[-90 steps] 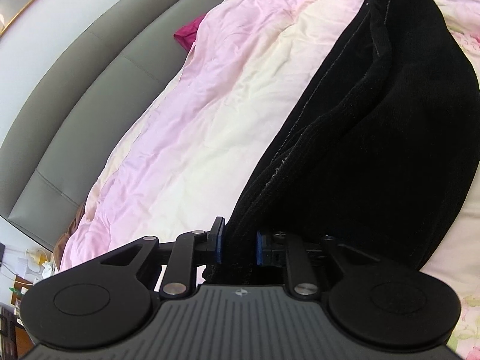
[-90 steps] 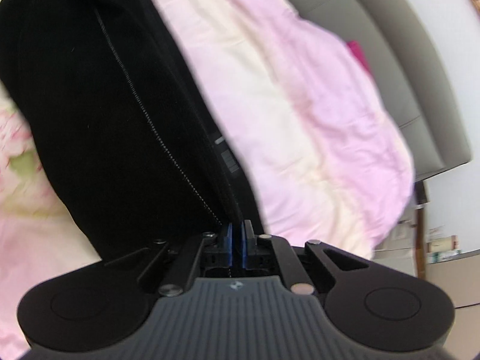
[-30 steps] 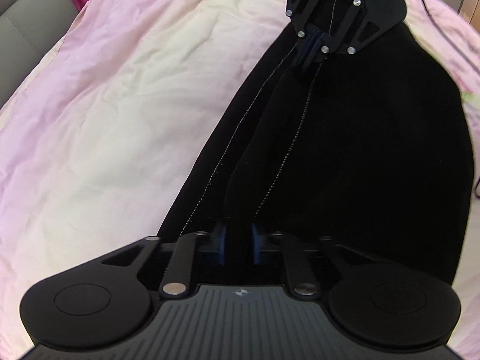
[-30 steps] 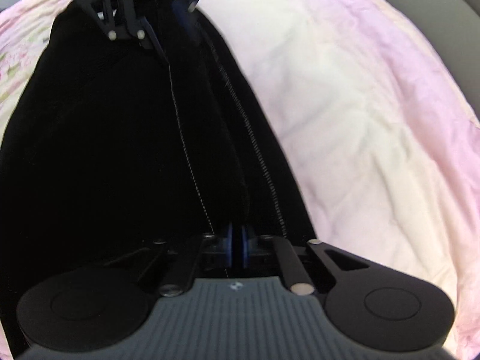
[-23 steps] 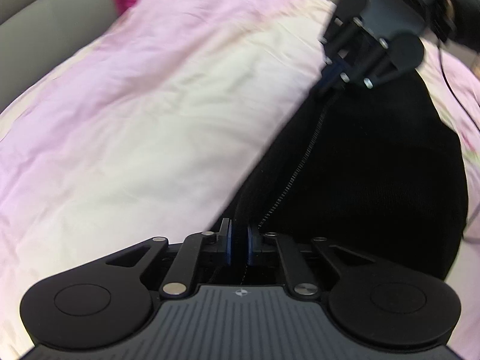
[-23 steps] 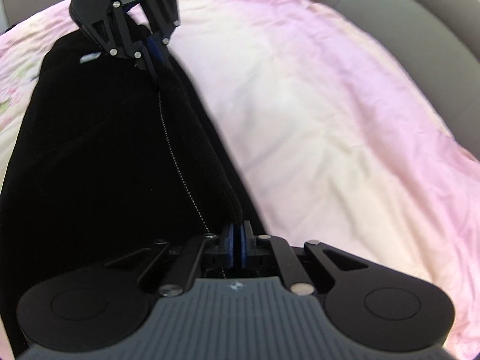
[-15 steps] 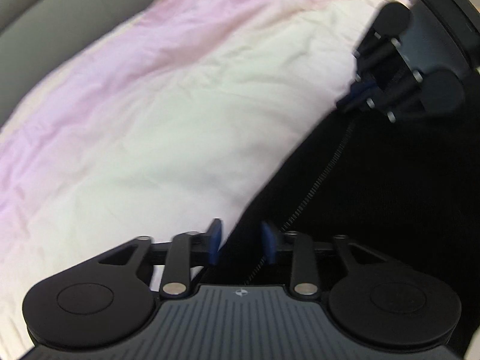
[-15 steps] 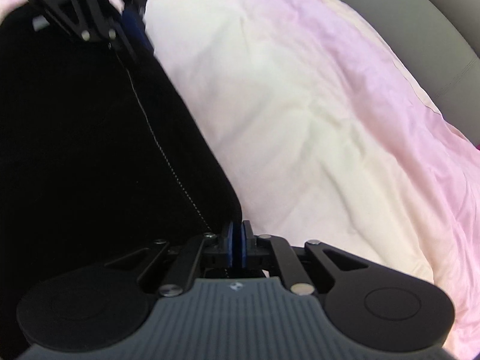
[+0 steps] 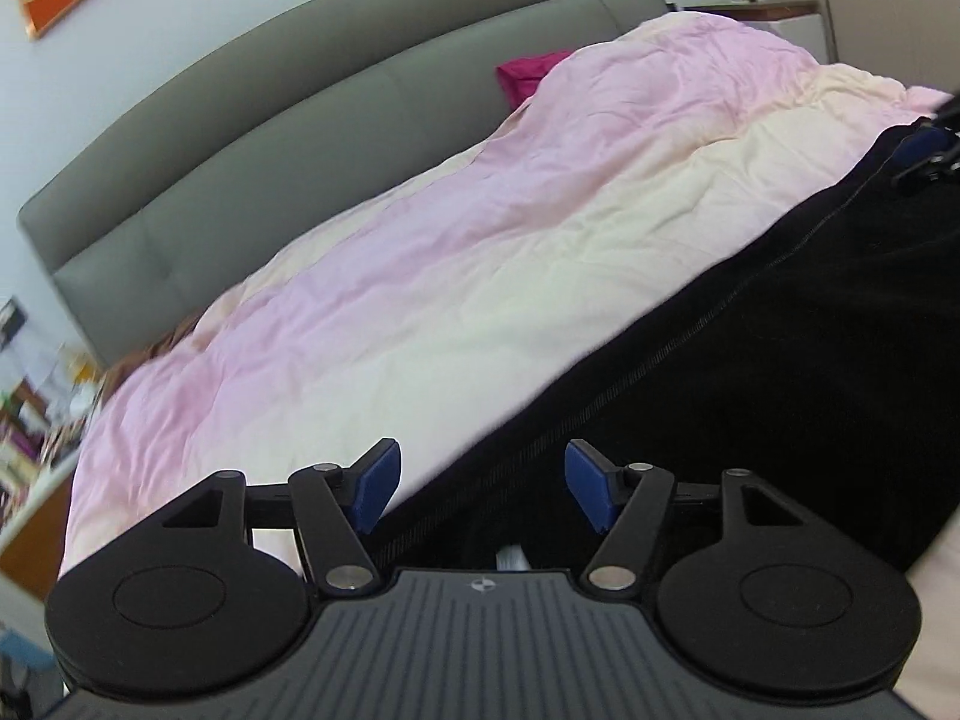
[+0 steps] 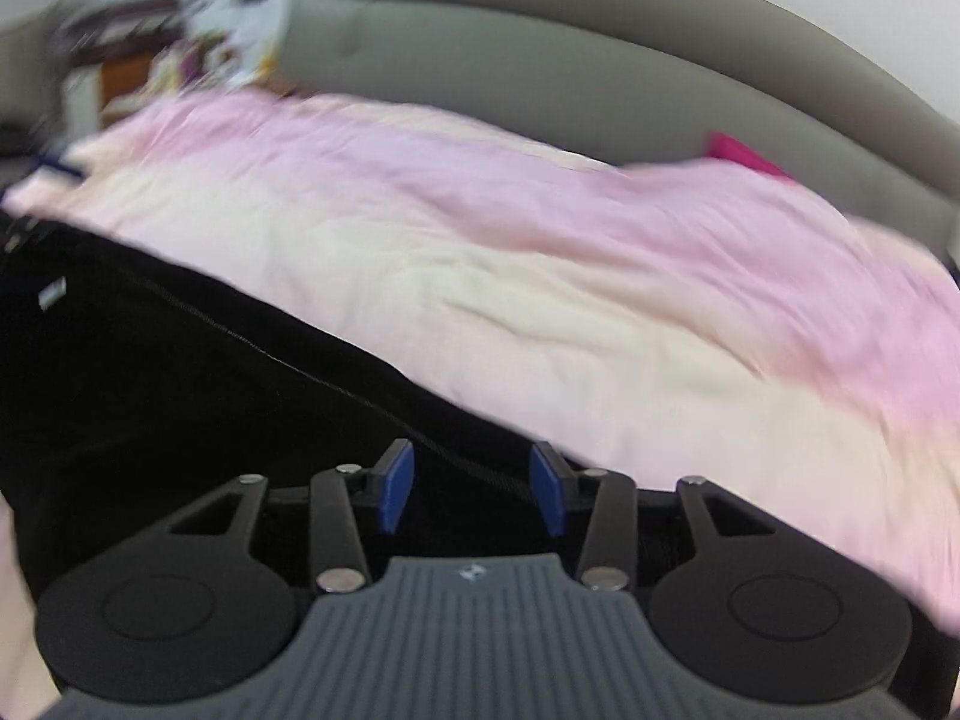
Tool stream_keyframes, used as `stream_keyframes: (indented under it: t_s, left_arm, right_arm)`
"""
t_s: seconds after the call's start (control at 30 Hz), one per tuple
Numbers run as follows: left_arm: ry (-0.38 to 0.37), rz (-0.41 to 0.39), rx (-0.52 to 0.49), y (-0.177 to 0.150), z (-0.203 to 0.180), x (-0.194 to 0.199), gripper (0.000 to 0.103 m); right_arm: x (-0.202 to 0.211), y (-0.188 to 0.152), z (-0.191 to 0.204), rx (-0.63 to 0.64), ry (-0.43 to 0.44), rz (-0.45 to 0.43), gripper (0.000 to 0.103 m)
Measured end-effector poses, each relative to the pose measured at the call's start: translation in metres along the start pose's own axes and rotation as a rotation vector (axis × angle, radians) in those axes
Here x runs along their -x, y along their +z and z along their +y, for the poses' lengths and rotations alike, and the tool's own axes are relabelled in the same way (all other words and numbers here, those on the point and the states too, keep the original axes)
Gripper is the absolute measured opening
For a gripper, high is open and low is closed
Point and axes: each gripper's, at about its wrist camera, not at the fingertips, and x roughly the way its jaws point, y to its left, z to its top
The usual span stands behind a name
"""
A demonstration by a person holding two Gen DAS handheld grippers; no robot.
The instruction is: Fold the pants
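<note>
Both tools stand released. We read the left tool (image 9: 483,483) with blue pads spread wide, nothing between them; the right tool (image 10: 472,489) likewise parted and empty-handed.

Pants (image 9: 780,360): black, lying flat on the bed's pink-and-cream duvet (image 9: 480,252). Directly ahead of and under both tools; the stitched side seam runs away from each tool's gap along the cloth's edge, duvet on the far side of it.

Handling, our judgement: soft, limp, fairly thick knit or cord-like fabric, not slippery, not fragile. It will sag and drag on the duvet when lifted, and layers may slip apart. Best hold looks like the seamed edge or a corner, pinching all layers together, one tool at each end of the fold line.

Views compared:
- Left wrist: sharp. Shows the right tool's blue pad at the far right end of the pants, the grey headboard (image 9: 300,138), a magenta pillow (image 9: 528,75), an orange picture on the wall.
- Right wrist: motion-blurred. Shows a small white label (image 10: 51,294) on the pants ahead and to the tool's left, not seen from the left wrist, plus cluttered shelves beyond the bed. Left tool barely discernible at the frame's left edge.
</note>
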Motion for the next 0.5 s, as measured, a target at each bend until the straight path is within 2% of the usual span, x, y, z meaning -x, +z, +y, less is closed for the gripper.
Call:
stream_keyframes:
  t_s: [0.07, 0.13, 0.2, 0.27, 0.33, 0.37, 0.43, 0.5]
  left_arm:
    - [0.028, 0.021, -0.003, -0.022, 0.001, 0.019, 0.074]
    - [0.08, 0.037, -0.003, -0.04, 0.006, 0.034, 0.074]
    - [0.115, 0.07, 0.077, -0.056, 0.018, 0.044, 0.074]
    - [0.123, 0.092, 0.198, -0.073, 0.033, 0.051, 0.075]
    - [0.124, 0.1, 0.301, -0.087, 0.042, 0.058, 0.075]
    - [0.124, 0.109, 0.332, -0.092, 0.045, 0.061, 0.075]
    - [0.132, 0.114, 0.352, -0.093, 0.047, 0.066, 0.075]
    - [0.146, 0.099, 0.34, -0.09, 0.046, 0.073, 0.075]
  right_arm:
    - [0.035, -0.034, -0.01, -0.124, -0.037, -0.017, 0.042]
    - [0.066, -0.067, -0.013, -0.19, -0.108, -0.019, 0.042]
    - [0.091, -0.103, -0.021, -0.296, -0.177, -0.027, 0.044]
    - [0.108, -0.134, -0.033, -0.46, -0.204, -0.037, 0.044]
    - [0.11, -0.15, -0.043, -0.606, -0.176, -0.028, 0.044]
    - [0.113, -0.153, -0.045, -0.635, -0.157, -0.047, 0.044]
    - [0.112, -0.155, -0.046, -0.66, -0.154, -0.044, 0.044]
    - [0.104, -0.158, -0.047, -0.743, -0.137, -0.035, 0.044]
